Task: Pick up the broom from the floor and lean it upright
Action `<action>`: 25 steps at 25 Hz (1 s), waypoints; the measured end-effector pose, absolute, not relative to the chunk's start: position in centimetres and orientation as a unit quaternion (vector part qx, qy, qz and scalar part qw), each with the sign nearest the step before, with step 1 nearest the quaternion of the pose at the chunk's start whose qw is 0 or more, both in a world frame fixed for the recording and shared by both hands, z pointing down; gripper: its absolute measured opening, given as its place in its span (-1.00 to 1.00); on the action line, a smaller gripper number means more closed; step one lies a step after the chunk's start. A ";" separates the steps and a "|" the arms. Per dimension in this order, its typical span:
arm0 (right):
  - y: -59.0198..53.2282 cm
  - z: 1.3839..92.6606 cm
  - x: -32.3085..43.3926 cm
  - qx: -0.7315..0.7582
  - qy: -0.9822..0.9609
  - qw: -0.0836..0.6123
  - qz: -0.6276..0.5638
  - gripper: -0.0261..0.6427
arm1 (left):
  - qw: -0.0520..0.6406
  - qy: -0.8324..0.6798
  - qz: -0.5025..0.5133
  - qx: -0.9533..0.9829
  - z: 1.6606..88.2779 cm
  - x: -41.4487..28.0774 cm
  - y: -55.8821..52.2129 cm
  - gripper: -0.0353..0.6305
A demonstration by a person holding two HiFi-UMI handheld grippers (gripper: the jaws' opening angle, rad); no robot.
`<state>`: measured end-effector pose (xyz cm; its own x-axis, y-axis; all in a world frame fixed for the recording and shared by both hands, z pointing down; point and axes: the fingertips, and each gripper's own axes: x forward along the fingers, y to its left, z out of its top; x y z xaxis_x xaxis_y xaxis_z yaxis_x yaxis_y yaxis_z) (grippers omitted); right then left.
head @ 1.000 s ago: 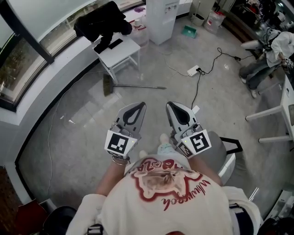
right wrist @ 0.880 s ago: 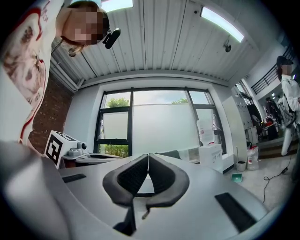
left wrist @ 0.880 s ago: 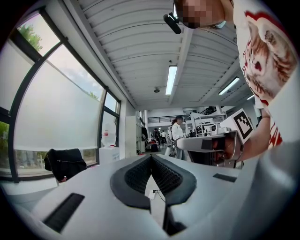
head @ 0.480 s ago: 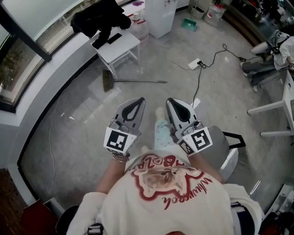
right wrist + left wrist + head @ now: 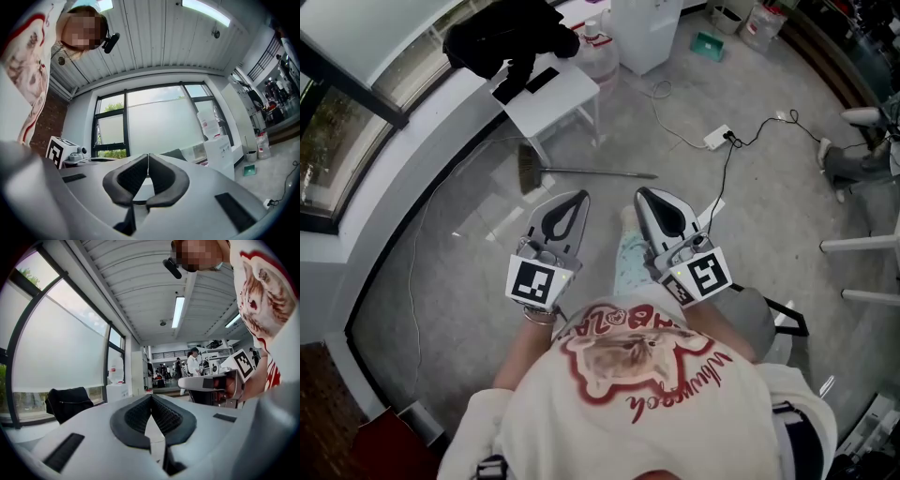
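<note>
Head view: 1 broom (image 5: 591,172), flat on the grey floor (image 5: 469,262), bristle end toward the white table (image 5: 567,89) and handle running right. Whether the bristles touch the table leg is hard to tell from this angle. The broom is untouched and not yet lifted, so every step is judged outstanding: reach, grasp, raise, lean upright. 2 tools are held side by side in front of the person's chest, the left gripper (image 5: 575,202) and the right gripper (image 5: 650,200). Both are short of the broom and clear of it, and both are clenched. Left gripper view: the left gripper (image 5: 151,397) has its ribbed pads meeting at the tips, with nothing between them. It points level toward a window and a black garment (image 5: 68,404). The broom is not in this frame. Right gripper view: the right gripper (image 5: 148,155) has its pads pressed together, likewise empty. It is aimed slightly upward at windows and ceiling, with no broom in frame.
</note>
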<state>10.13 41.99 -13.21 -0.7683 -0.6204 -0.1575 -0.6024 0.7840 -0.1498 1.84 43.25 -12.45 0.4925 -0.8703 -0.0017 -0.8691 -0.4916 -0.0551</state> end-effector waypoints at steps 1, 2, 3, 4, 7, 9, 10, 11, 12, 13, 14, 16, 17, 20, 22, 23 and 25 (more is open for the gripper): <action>39.8 -13.2 9.8 -0.322 0.941 0.098 -0.045 -0.85 | 0.025 0.506 -0.011 -0.862 -12.5 1.6 41.0 -0.83; 37.4 -13.3 9.6 -0.319 0.942 0.097 -0.043 -0.85 | 0.027 0.508 -0.007 -0.861 -12.7 1.5 38.6 -0.83; 34.8 -13.6 9.6 -0.318 0.943 0.096 -0.038 -0.85 | 0.032 0.508 -0.003 -0.861 -13.1 1.5 36.1 -0.83; 32.3 -14.1 9.7 -0.317 0.943 0.095 -0.030 -0.85 | 0.039 0.508 0.003 -0.861 -13.7 1.7 33.6 -0.83; 24.6 -15.8 10.5 -0.323 0.942 0.090 -0.005 -0.85 | 0.052 0.505 0.018 -0.861 -15.2 2.3 26.3 -0.83; 19.6 -16.4 11.1 -0.329 0.940 0.089 -0.004 -0.85 | 0.058 0.502 0.019 -0.863 -15.6 2.7 21.6 -0.83; 17.2 -16.6 11.3 -0.332 0.939 0.088 -0.006 -0.85 | 0.059 0.499 0.017 -0.864 -15.7 2.9 19.3 -0.83; 15.0 -16.7 11.5 -0.334 0.939 0.086 -0.009 -0.85 | 0.057 0.497 0.016 -0.866 -15.6 3.2 17.2 -0.83; 12.9 -16.7 11.6 -0.334 0.939 0.084 -0.011 -0.85 | 0.052 0.495 0.016 -0.867 -15.5 3.4 15.3 -0.83; 11.1 -16.7 11.7 -0.334 0.939 0.082 -0.013 -0.85 | 0.046 0.495 0.014 -0.867 -15.2 3.4 13.6 -0.83; 9.5 -16.6 11.6 -0.334 0.939 0.080 -0.016 -0.85 | 0.039 0.496 0.010 -0.867 -14.9 3.4 12.2 -0.83; 6.6 -16.3 11.1 -0.331 0.940 0.077 -0.021 -0.85 | 0.025 0.498 -0.004 -0.867 -13.9 3.0 9.5 -0.83; 5.3 -16.1 10.7 -0.330 0.941 0.076 -0.022 -0.85 | 0.018 0.500 -0.012 -0.866 -13.2 2.7 8.3 -0.83; 2.1 -15.0 9.8 -0.328 0.942 0.067 -0.029 -0.85 | 0.001 0.504 -0.021 -0.863 -11.6 1.6 4.9 -0.83; 0.6 -13.9 9.3 -0.330 0.941 0.059 -0.034 -0.85 | -0.009 0.508 -0.020 -0.861 -10.7 0.8 3.4 -0.83; 0.0 -13.4 9.1 -0.333 0.941 0.055 -0.036 -0.85 | -0.015 0.508 -0.021 -0.861 -10.1 0.4 2.9 -0.83; -0.8 -12.4 8.7 -0.340 0.939 0.047 -0.038 -0.85 | -0.024 0.504 -0.029 -0.863 -8.8 -0.3 2.2 -0.83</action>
<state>8.68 -0.82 -12.35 -0.7645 -0.6415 -0.0636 -0.6344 0.7661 -0.1027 -0.27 2.22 -8.78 0.4892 -0.8689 0.0747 -0.8717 -0.4899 0.0110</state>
